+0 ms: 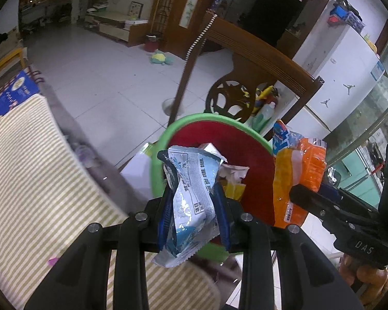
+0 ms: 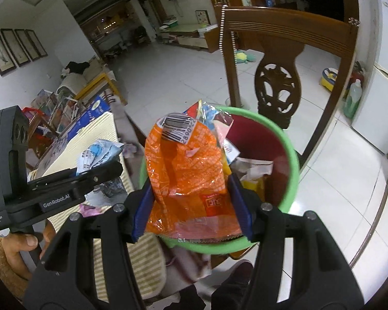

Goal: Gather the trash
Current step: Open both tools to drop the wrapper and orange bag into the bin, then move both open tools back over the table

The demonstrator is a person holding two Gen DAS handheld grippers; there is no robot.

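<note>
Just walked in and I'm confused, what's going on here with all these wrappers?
A person is collecting trash with two handheld grippers. The left gripper is shut on a blue and white wrapper; the right gripper holds an orange snack bag. Both are over a green-rimmed red bin that already has some scraps inside. Neither piece has been dropped yet.

The bin (image 2: 289,155) sits straight ahead of both grippers, with a chair (image 2: 276,85) just behind it and open floor beyond. Crumpled paper (image 2: 256,168) lies in the bin. The left gripper (image 1: 194,201) holds a wrapper (image 1: 191,180) before the bin's near rim; the right gripper (image 2: 191,206), to its right, holds a snack bag (image 2: 186,170) over the rim (partly hiding the inside). A striped mat (image 1: 33,170) lies left of the bin.
</note>
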